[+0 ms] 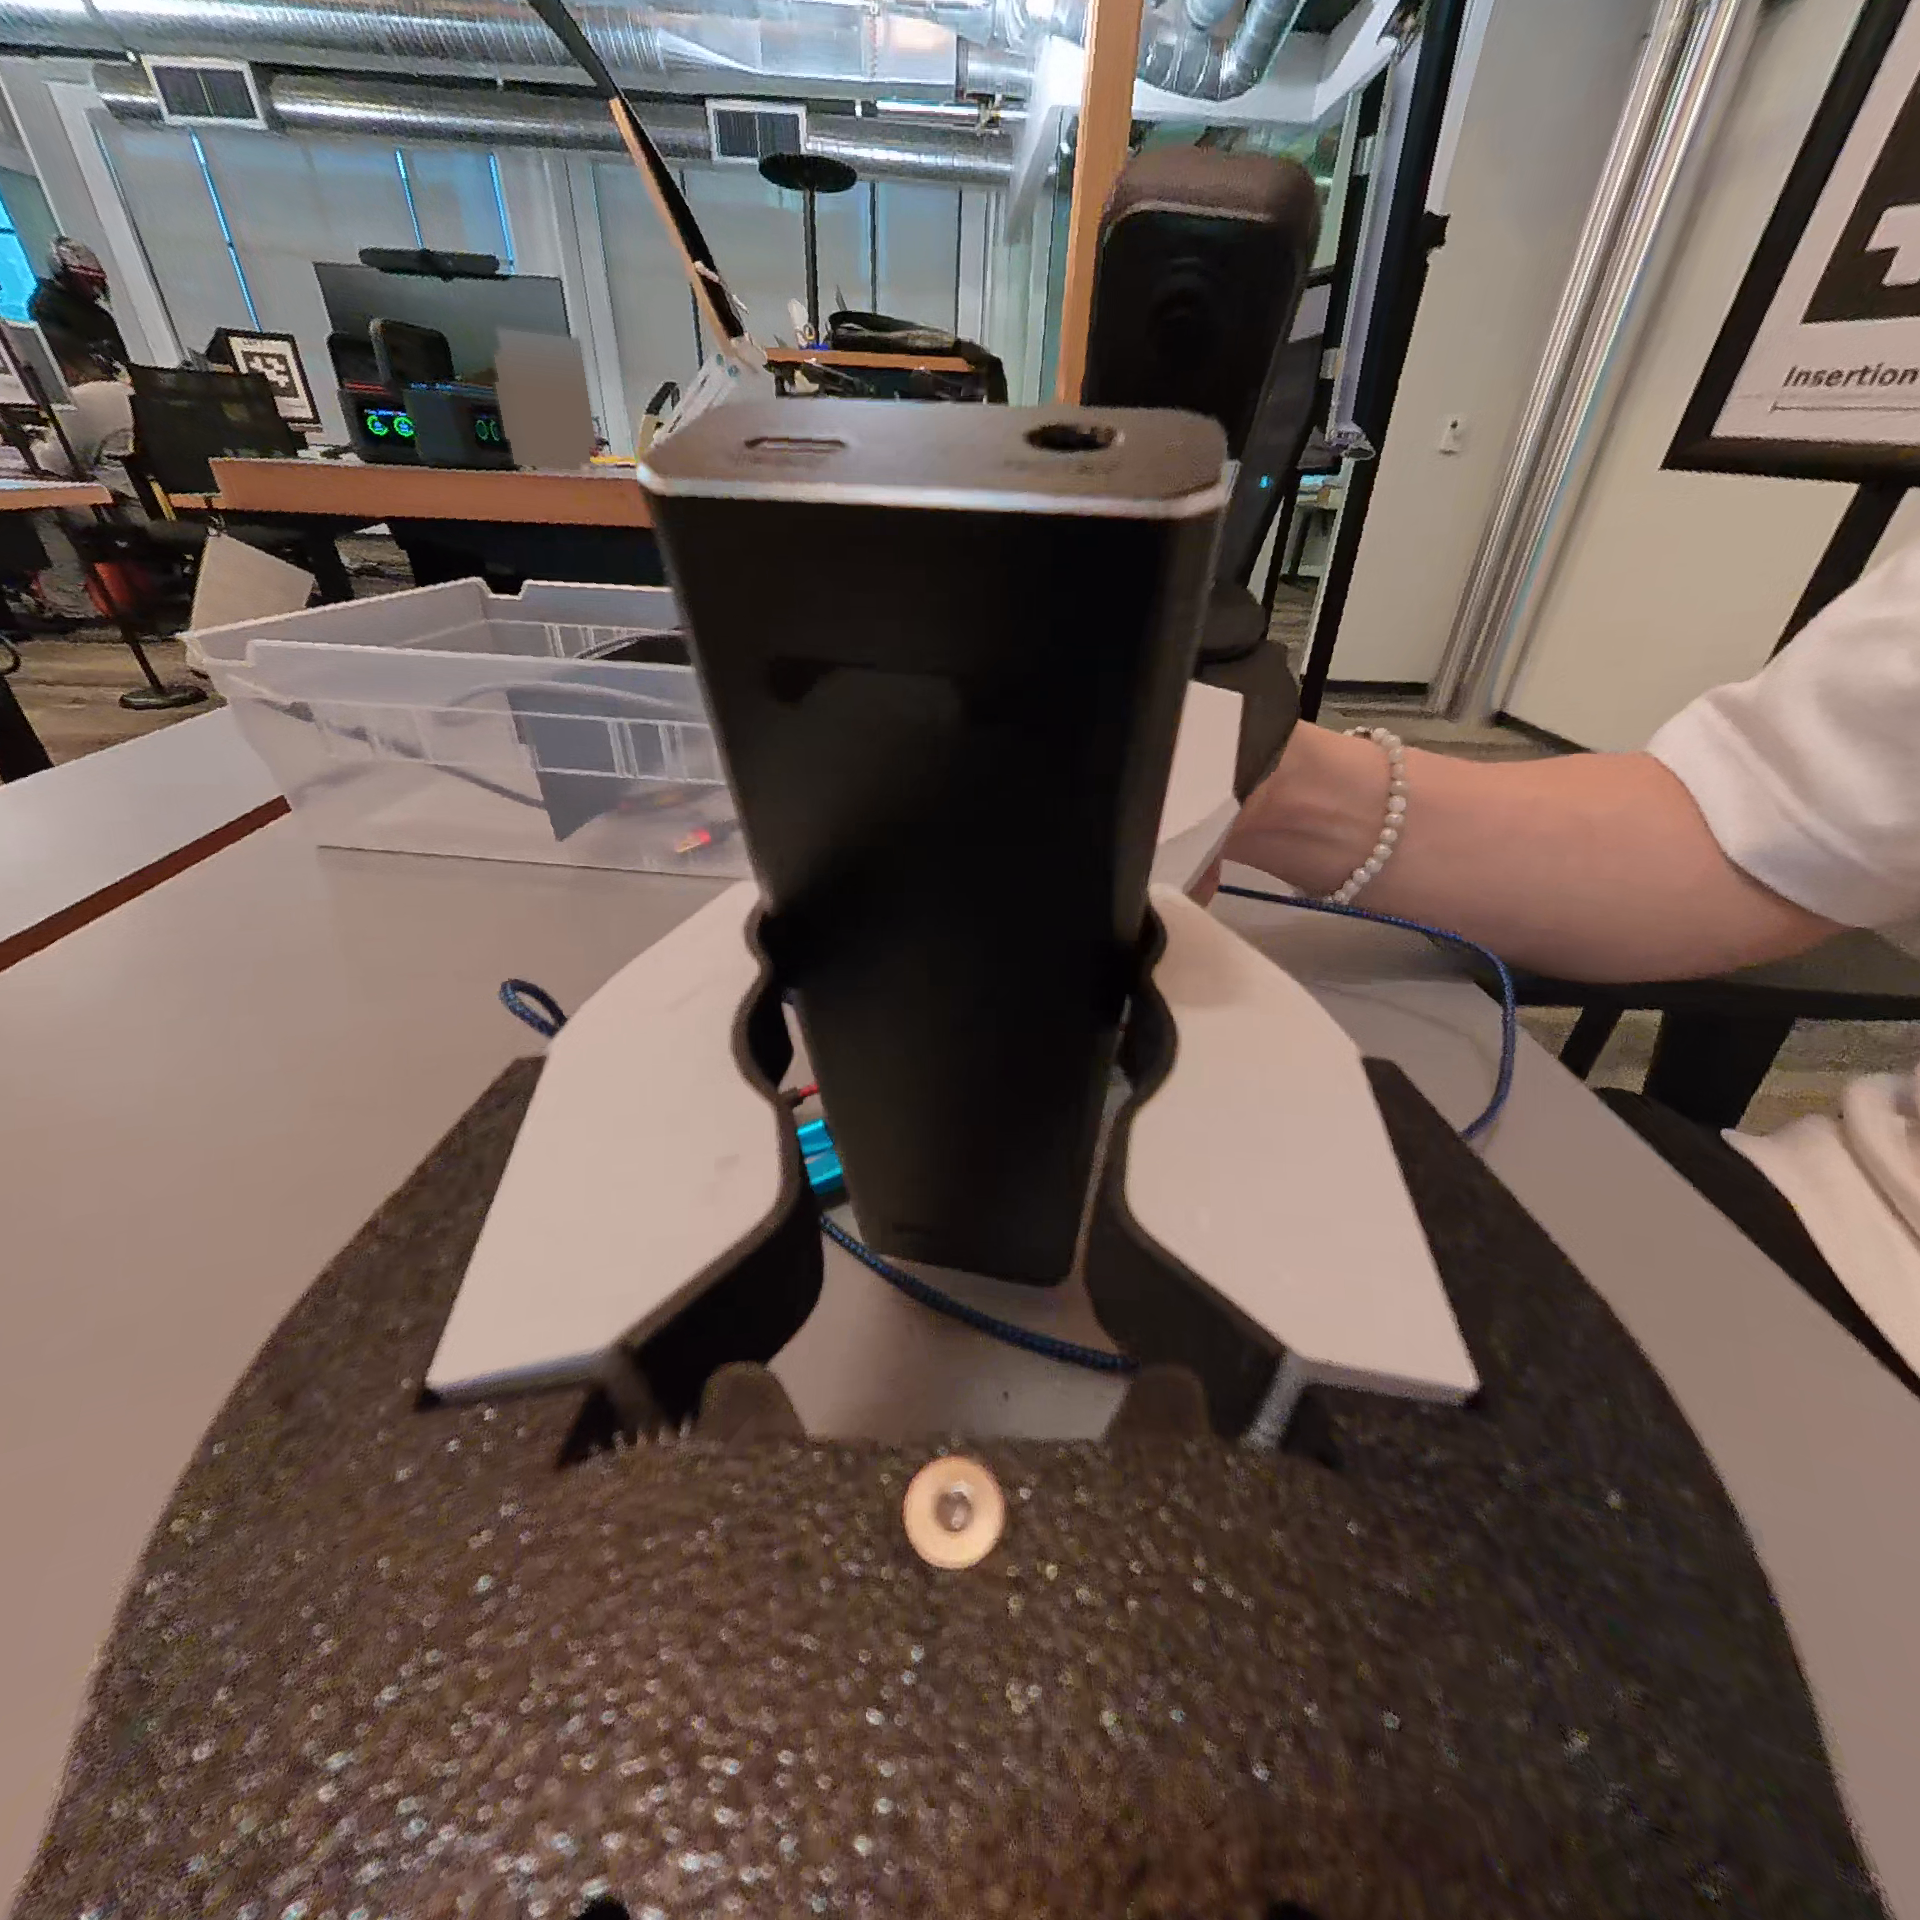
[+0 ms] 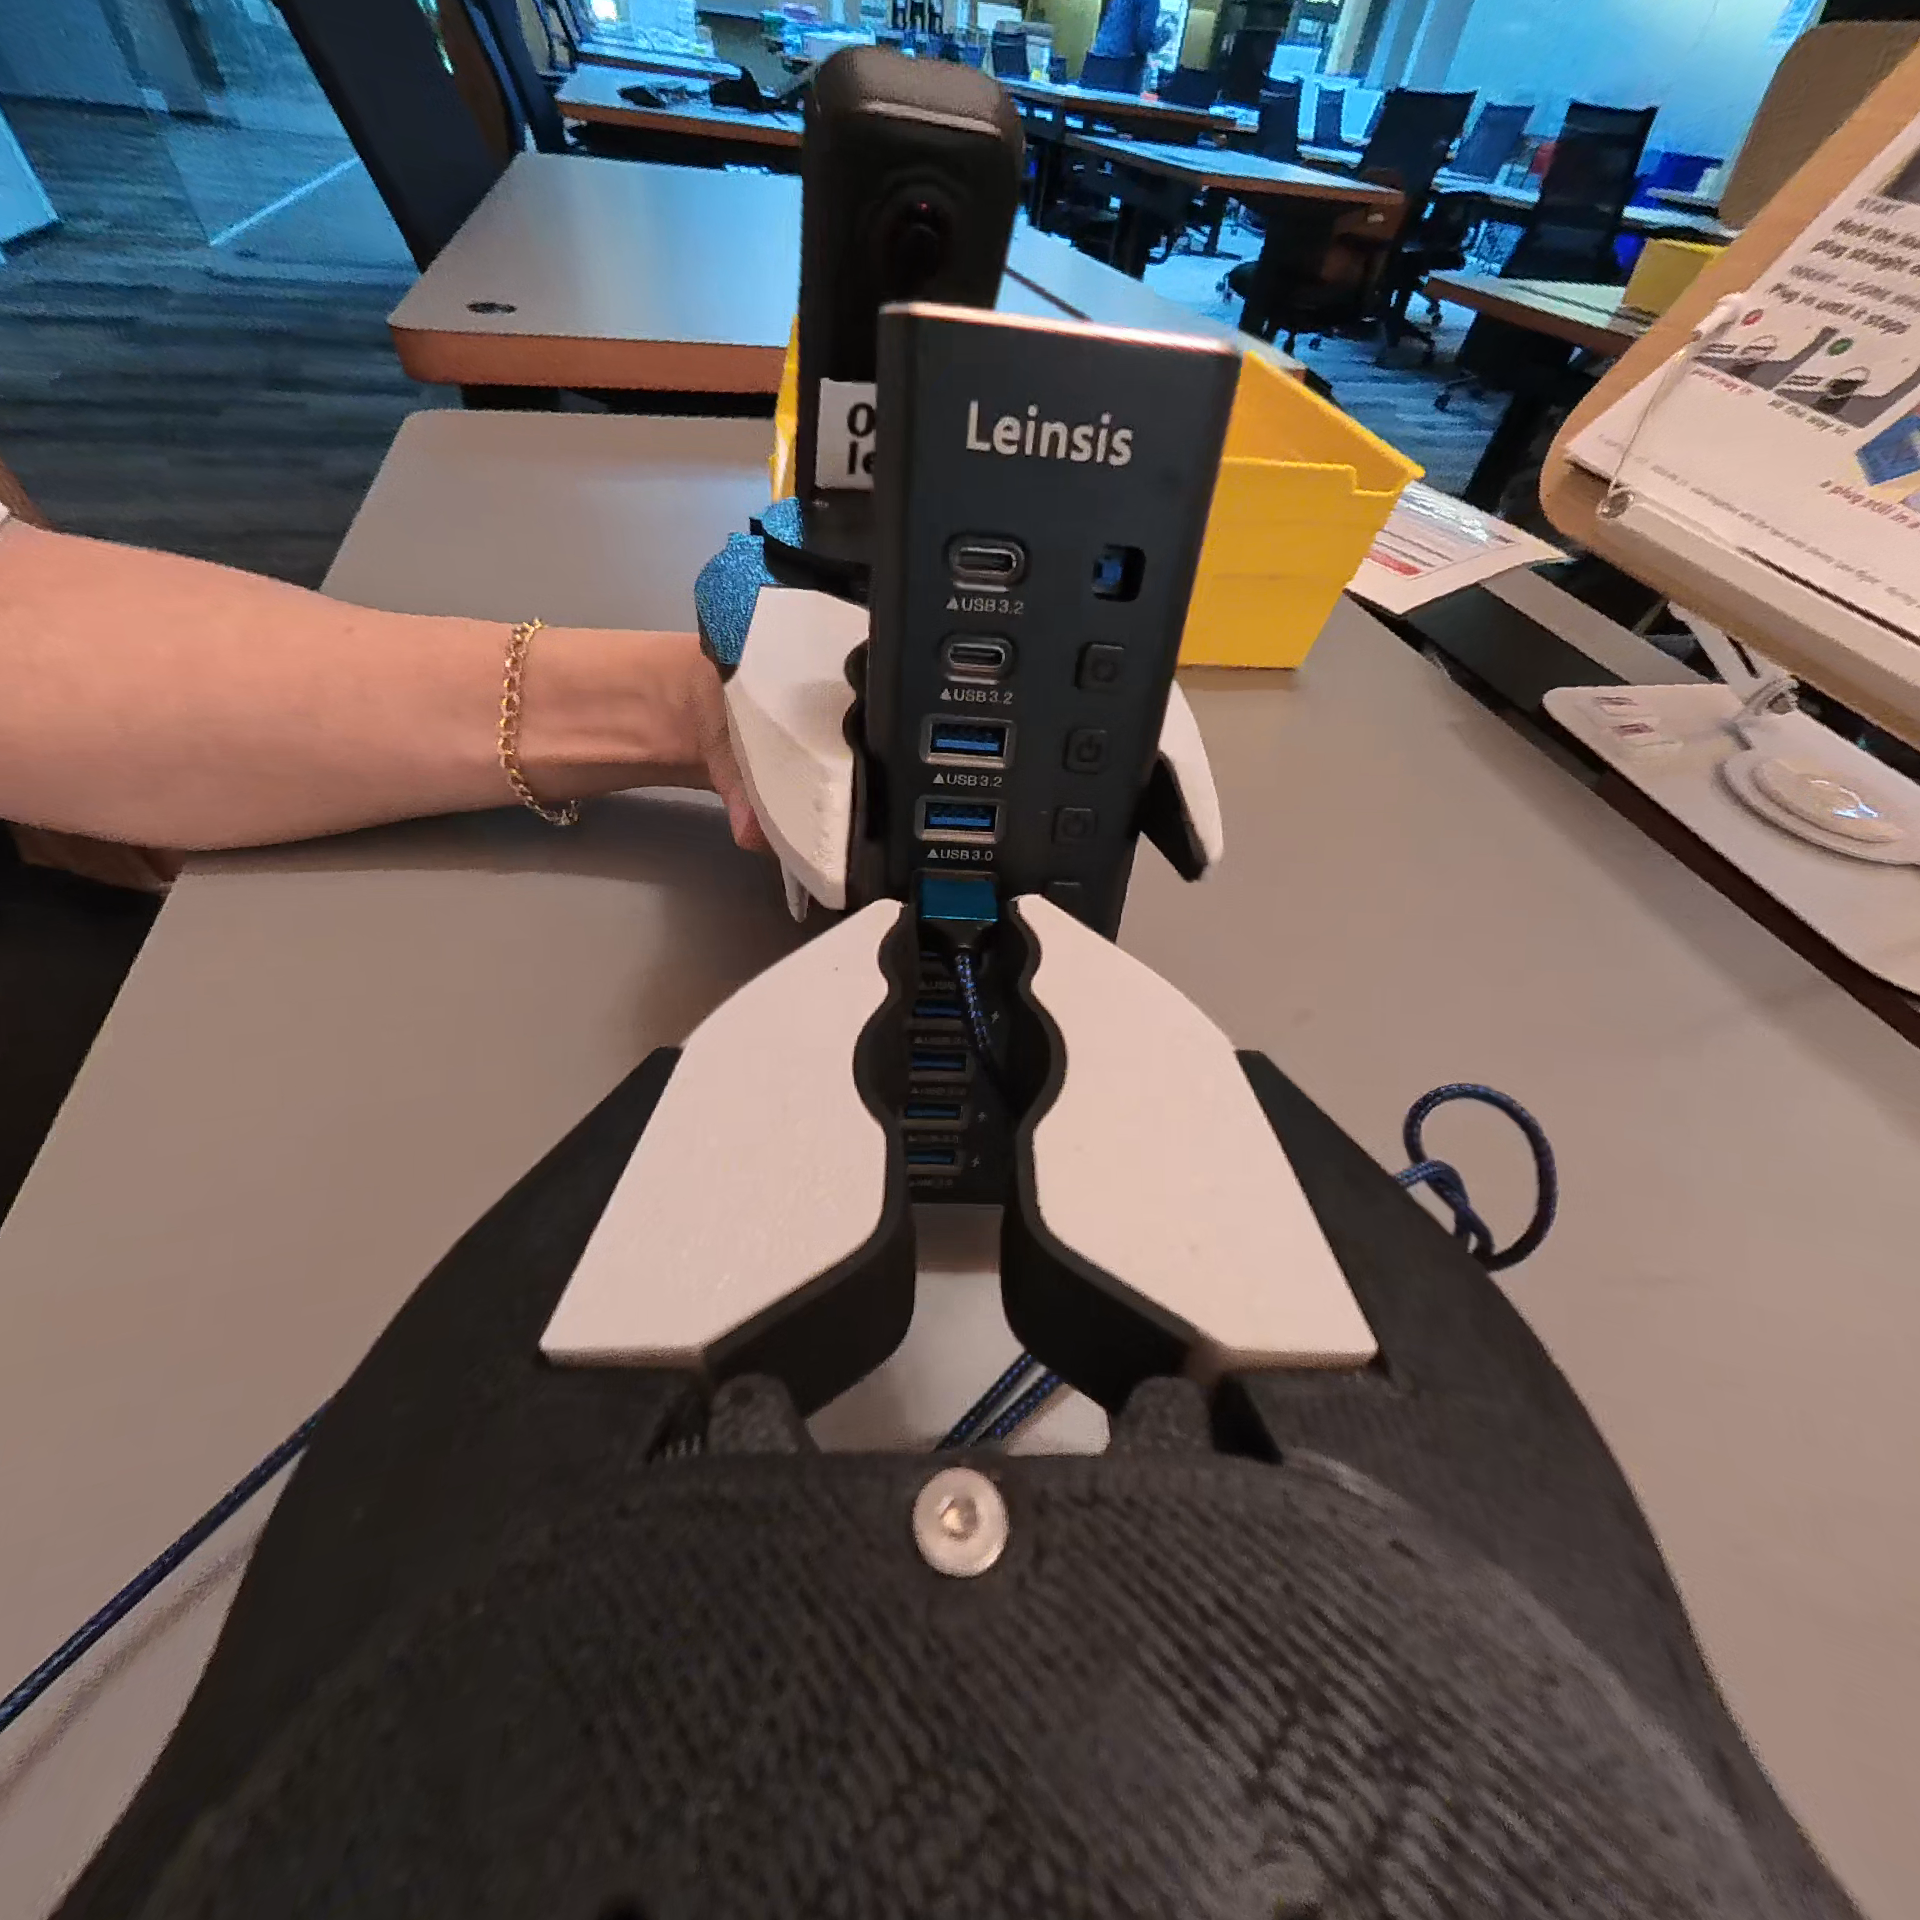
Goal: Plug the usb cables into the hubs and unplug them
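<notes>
**Hand-held grippers steady the hub and pinch the plug**

Left hand-held gripper (image 1: 951, 971) is clamped on the sides of the black hub (image 1: 935, 790), which it holds upright on the grey tabletop (image 1: 260, 1039). In the right wrist view the right hand-held gripper (image 2: 958, 914) is nearly closed at its tips around the blue plug (image 2: 958, 899), which sits in a port about halfway down the hub's face; whether it truly grips the plug I cannot tell for sure.

Judging by this, the step is seating or pulling that plug. Done well, the move runs straight along the port axis, with no twist, while the left grip resists so the hub does not tip. The braided blue cable (image 2: 1481, 1184) loops at 3 o'clock and should stay slack.

Around: a clear bin (image 1: 457, 717) at 10 o'clock in the left view, a yellow bin (image 2: 1299, 520) at 1 o'clock in the right, open-plan office beyond.
</notes>
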